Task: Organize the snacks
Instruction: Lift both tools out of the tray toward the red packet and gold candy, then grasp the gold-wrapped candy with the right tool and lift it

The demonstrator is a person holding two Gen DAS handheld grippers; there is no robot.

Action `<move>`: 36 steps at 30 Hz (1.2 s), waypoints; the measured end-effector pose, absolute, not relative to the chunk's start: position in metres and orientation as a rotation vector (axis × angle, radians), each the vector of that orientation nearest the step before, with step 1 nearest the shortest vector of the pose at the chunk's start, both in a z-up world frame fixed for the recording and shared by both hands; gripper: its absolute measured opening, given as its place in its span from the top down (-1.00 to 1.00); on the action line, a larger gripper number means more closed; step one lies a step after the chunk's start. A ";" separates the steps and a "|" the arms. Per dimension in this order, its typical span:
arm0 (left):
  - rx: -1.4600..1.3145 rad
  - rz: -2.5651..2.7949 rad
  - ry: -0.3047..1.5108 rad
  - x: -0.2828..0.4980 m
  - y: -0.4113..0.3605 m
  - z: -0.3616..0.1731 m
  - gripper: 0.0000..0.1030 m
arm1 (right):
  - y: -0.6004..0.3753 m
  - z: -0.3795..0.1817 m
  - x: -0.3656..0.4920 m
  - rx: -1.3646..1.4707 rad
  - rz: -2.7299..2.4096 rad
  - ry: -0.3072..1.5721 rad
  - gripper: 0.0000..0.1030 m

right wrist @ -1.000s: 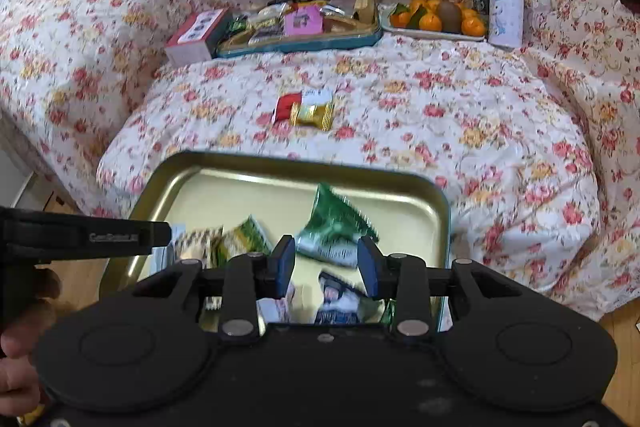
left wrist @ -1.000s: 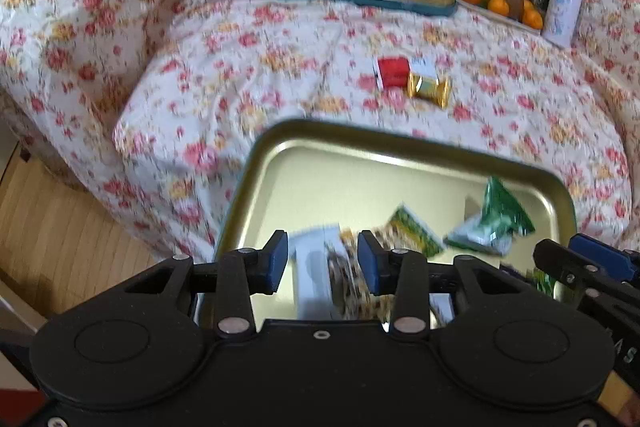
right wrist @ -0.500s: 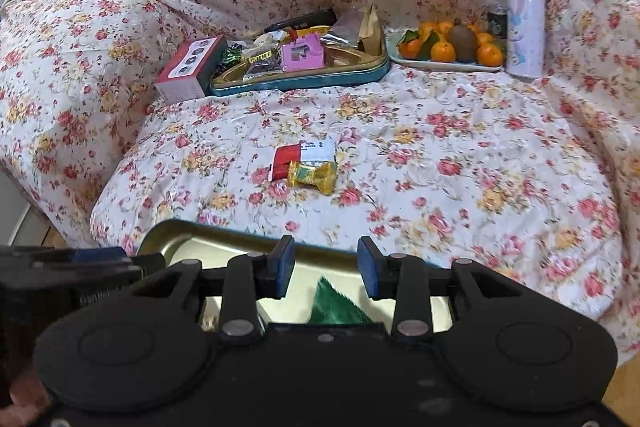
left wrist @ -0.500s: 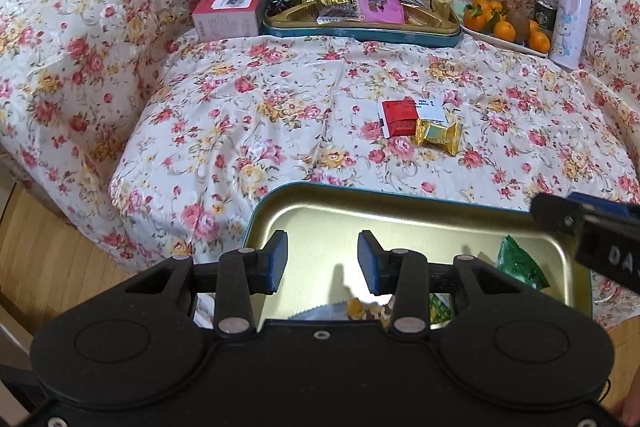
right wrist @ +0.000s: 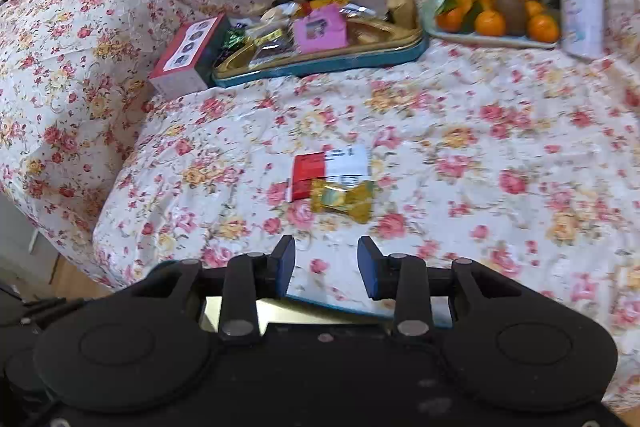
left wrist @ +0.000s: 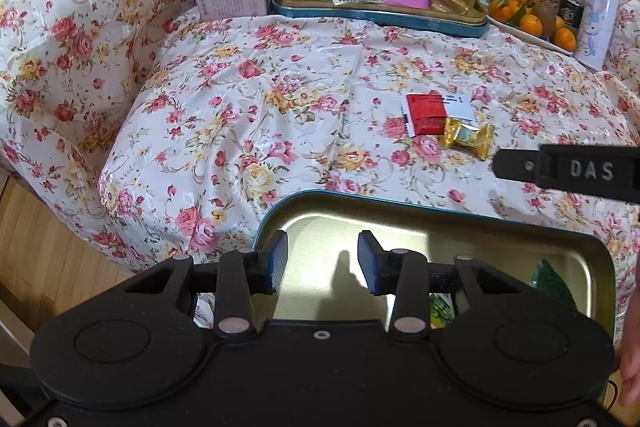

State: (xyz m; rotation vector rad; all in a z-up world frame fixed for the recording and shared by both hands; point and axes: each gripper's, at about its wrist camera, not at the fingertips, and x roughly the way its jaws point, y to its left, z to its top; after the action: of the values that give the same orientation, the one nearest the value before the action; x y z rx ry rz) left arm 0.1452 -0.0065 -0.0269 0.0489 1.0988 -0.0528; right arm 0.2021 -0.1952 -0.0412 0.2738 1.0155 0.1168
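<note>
Swung off the gold metal tray (left wrist: 472,227) toward the loose snacks; tray now mostly under both cameras. Right gripper (right wrist: 326,263) empty, jaws moderately parted, nearer than left gripper (left wrist: 322,259), also empty and parted. Gold twist-wrapped candy (right wrist: 344,201) straight ahead, long axis crosswise, touching flat red-and-white packet (right wrist: 328,169) behind it.

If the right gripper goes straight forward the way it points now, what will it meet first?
Probably the bare flowered cover, just short of the gold wrapped candy, which overlaps the red and white packet. The right gripper has open, empty jaws. Depth is hard to judge, so it might reach the candy itself.
</note>
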 end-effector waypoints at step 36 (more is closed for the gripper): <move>0.029 -0.049 1.064 0.143 0.014 -0.028 0.05 | -0.189 -0.064 0.276 0.388 -0.032 1.047 0.26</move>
State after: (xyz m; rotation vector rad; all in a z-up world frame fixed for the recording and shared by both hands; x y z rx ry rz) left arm 0.1430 0.0144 -0.0285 0.0292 1.0643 -0.0486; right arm 0.2758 -0.1886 -0.0637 0.3878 1.0475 -0.0324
